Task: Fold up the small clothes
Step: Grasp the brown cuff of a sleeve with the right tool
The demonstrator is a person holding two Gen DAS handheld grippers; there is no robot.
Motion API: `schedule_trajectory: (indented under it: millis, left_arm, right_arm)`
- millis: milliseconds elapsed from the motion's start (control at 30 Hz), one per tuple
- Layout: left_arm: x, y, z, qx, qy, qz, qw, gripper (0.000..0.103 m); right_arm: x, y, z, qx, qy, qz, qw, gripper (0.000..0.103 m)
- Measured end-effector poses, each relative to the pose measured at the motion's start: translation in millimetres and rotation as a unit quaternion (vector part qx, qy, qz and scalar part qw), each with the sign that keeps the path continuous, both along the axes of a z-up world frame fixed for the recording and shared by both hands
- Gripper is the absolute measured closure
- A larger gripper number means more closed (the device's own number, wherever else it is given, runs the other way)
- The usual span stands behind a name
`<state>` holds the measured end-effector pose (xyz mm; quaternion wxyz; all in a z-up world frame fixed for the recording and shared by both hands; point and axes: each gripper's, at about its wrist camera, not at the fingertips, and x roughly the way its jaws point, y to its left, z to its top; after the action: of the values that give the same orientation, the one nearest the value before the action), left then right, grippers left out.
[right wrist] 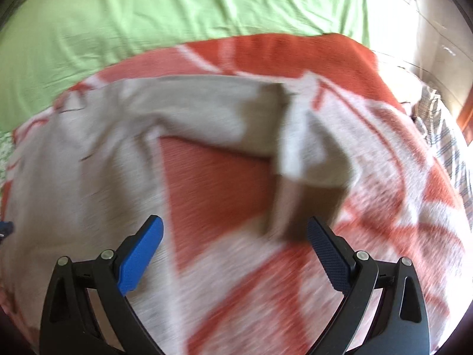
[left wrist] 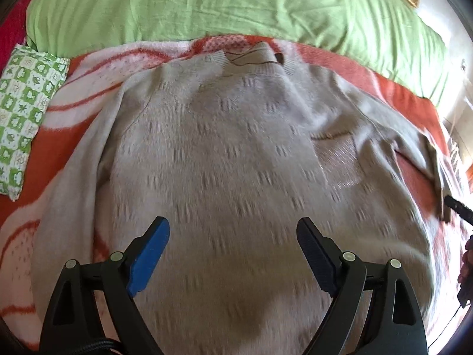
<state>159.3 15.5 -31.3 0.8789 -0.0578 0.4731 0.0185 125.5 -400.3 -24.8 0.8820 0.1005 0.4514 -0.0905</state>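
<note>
A beige knitted sweater [left wrist: 230, 153] lies flat, front up, on an orange and white blanket [left wrist: 88, 68], collar toward the far side. My left gripper [left wrist: 233, 233] is open and empty, hovering over the sweater's lower body. In the right wrist view the sweater's sleeve [right wrist: 224, 109] stretches to the right and its cuff end [right wrist: 298, 159] is folded downward. My right gripper [right wrist: 235, 233] is open and empty, just in front of that cuff, over the blanket [right wrist: 215, 183]. The view is motion-blurred.
A green sheet [left wrist: 207, 3] covers the bed beyond the blanket. A green and white patterned pillow [left wrist: 23, 112] lies at the left. A striped cloth [right wrist: 446, 136] hangs at the bed's right edge. The other gripper's tip [left wrist: 458, 207] shows at the right.
</note>
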Motion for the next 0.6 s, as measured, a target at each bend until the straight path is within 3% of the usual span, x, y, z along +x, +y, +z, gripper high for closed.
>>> schedule_trajectory:
  millis: [100, 167, 200, 267, 300, 367, 467, 600]
  left_arm:
    - [20, 4, -5, -0.002, 0.004, 0.007, 1.0, 0.015]
    - [32, 4, -10, 0.002, 0.007, 0.009, 0.9999, 0.015]
    - [38, 2, -14, -0.001, 0.009, 0.007, 0.9999, 0.015]
    - [46, 1, -22, 0.01, 0.022, 0.005, 0.9997, 0.015]
    - [50, 1, -25, 0.008, 0.027, 0.005, 0.9996, 0.015]
    - [52, 3, -27, 0.006, 0.029, 0.008, 0.9995, 0.015]
    - [48, 7, -25, -0.006, 0.025, 0.013, 0.9996, 0.015]
    - [41, 12, -20, -0.024, 0.026, 0.016, 0.9993, 0.015]
  right_arm:
    - [22, -20, -20, -0.012, 0.032, -0.003, 0.999, 0.029]
    - [32, -31, -33, -0.016, 0.056, 0.0, 0.998, 0.056]
    - [35, -36, -39, -0.021, 0.067, 0.001, 0.998, 0.063]
    - [35, -41, -37, -0.013, 0.063, 0.008, 0.998, 0.092]
    - [33, -41, -33, 0.0, 0.058, 0.011, 0.998, 0.097]
    - [28, -31, -10, 0.025, 0.034, 0.024, 0.999, 0.097]
    - [34, 5, 34, 0.087, -0.021, 0.085, 0.992, 0.097]
    - [66, 84, 77, 0.16, -0.061, 0.189, 0.967, 0.097]
